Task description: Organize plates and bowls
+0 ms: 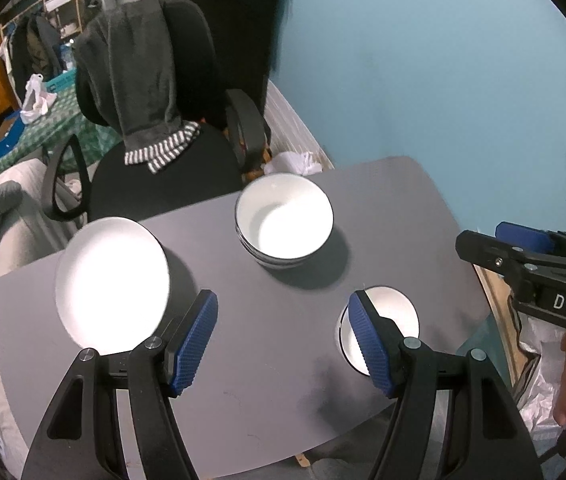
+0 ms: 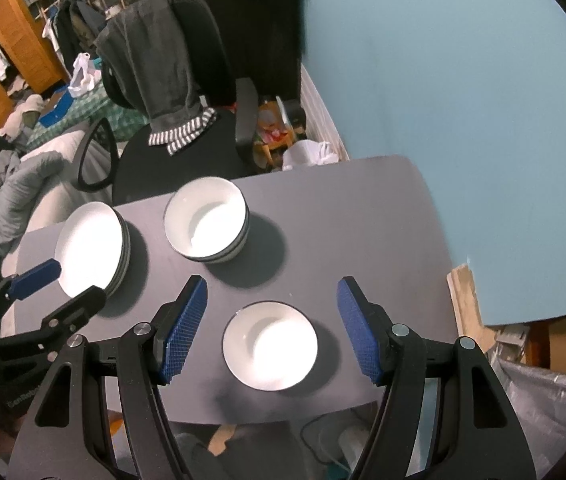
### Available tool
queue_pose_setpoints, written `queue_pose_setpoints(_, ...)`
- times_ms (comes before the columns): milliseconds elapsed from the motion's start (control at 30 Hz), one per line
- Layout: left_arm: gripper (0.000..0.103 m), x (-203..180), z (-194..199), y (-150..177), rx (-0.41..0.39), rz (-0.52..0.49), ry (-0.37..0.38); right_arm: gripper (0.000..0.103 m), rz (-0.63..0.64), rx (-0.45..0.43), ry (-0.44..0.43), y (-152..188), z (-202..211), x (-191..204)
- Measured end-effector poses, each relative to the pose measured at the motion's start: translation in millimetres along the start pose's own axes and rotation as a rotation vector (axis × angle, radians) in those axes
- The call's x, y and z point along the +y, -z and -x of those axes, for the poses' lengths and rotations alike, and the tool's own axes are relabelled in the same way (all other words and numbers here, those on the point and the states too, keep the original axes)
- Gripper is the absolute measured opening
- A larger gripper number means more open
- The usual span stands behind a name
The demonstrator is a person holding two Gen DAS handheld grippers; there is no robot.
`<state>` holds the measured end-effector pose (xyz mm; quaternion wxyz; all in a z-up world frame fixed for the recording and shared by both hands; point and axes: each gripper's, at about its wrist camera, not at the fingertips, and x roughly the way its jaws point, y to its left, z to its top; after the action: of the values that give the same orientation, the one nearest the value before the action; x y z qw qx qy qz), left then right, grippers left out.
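Bowls [image 2: 207, 219] stacked; both grippers angled down over table [image 2: 363, 216], fingers [image 2: 185, 328] apart.

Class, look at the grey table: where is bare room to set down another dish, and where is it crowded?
Free: the table's far right part beside the blue wall, right of the bowl stack. Crowded: the left side, where the plate stack, bowl stack and single bowl sit near each other.

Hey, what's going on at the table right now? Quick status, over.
Left gripper open, empty, above the table. Right gripper open over the single bowl, not touching. Bowl stack and plate stack sit behind. Nothing in the way.
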<state>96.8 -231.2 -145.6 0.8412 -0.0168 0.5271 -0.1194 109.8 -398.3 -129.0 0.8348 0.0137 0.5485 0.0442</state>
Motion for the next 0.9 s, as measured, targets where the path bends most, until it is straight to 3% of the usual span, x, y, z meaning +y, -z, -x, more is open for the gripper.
queue_pose_setpoints(600,0.069,-16,-84,17,0.136,0.000,0.082,0.066,-0.039,0.142,0.016,45,-95,-39)
queue_pose_setpoints(900,0.069,-38,-113,26,0.200,-0.037,0.097,0.066,-0.028,0.166,0.008,65,-118,-50)
